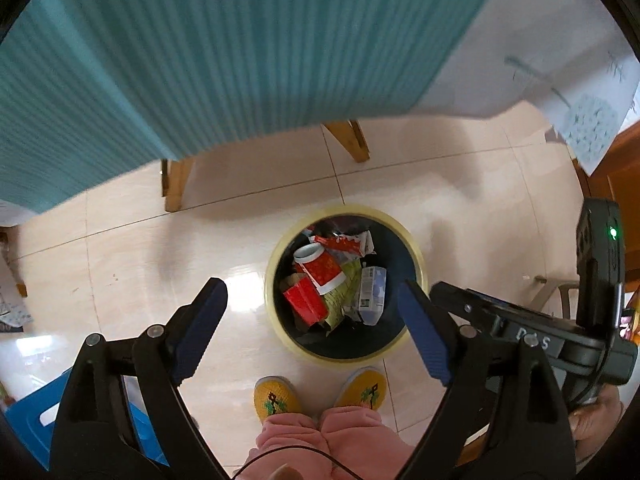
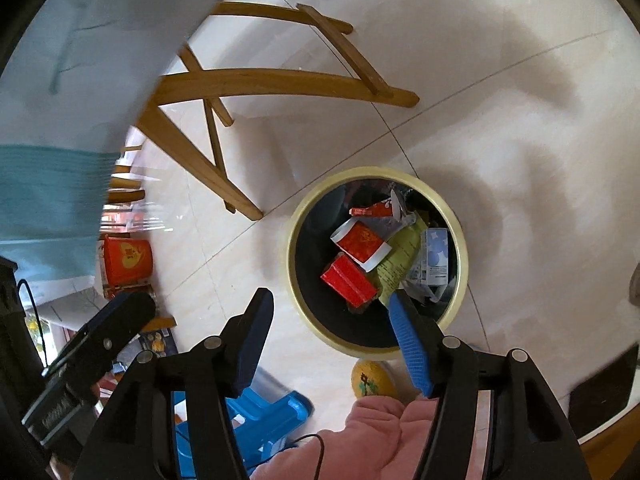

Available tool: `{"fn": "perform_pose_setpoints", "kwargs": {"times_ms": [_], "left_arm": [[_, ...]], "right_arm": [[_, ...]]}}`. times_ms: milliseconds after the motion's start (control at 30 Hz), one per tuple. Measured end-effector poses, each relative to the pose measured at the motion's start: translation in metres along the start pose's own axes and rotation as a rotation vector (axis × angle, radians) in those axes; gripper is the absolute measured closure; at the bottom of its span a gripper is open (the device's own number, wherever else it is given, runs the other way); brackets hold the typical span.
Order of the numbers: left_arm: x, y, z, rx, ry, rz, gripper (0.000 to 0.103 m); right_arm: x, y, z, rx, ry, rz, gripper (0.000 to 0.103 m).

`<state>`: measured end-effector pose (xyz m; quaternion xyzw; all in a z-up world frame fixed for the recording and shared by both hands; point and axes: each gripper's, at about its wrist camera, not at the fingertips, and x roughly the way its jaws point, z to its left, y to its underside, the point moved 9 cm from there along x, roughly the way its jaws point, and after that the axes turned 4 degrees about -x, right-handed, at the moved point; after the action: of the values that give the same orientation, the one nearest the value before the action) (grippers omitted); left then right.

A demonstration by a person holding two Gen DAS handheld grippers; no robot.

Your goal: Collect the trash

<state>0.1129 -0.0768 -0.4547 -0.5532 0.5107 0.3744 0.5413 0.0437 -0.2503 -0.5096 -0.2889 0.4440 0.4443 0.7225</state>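
Looking straight down: pale tiled floor [image 1: 400,168] fills both views. Teal ribbed cloth [image 1: 200,52] hangs across the top of the left wrist cam, w/ a white printed cloth [image 1: 520,52] next to it on the right. Wooden table legs [image 2: 280,84] cross under the cloths, clearest in the right cam.

Trash bin [image 1: 418,258], round, pale yellow rim, dark inside, stands on the floor just in front of the person's feet. It's loaded. Red paper cup w/ white rim [image 1: 320,266] lies on its side on top; red box [image 1: 304,304] just below it, touching. Yellow-green printed wrapper [image 2: 400,256] sits between the red stuff and a white-blue carton [image 1: 372,290] at the bin's right side. Red-white torn packet [image 1: 344,244] at the far side. All trash seen is inside the bin.

Left gripper [image 1: 316,328]: jaws spread wide, blue pads well apart, nothing between them, hovering above the bin. Right gripper [image 2: 332,338]: also wide open, holding nothing, its right finger overlapping the bin's near rim in view.

Smaller bits: blue plastic stool [image 2: 256,412] at lower left, orange-red bucket [image 2: 128,260] by the table leg, pink trousers [image 1: 320,436], yellow knitted slippers [image 1: 276,396] toe-up to the bin.
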Motion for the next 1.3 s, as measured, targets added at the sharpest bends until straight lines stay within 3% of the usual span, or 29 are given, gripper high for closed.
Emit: {"fn": "perform_pose_setpoints", "kwargs": {"times_ms": [633,1000,1300], "left_arm": [[-0.122,-0.012,0.012,-0.039,-0.046,-0.044,0.018],[-0.214,-0.026,-0.012,-0.051,-0.048,-0.140,0.018],[-0.285,-0.042,-0.028,-0.072,-0.052,-0.213,0.018]], "right_arm": [[-0.133,0.003,0.079,-0.111,0.001,-0.116,0.042],[-0.206,0.007,0.112,-0.191,-0.001,-0.141,0.042],[-0.277,0.001,0.146,-0.266,-0.004,-0.211,0.042]]}}
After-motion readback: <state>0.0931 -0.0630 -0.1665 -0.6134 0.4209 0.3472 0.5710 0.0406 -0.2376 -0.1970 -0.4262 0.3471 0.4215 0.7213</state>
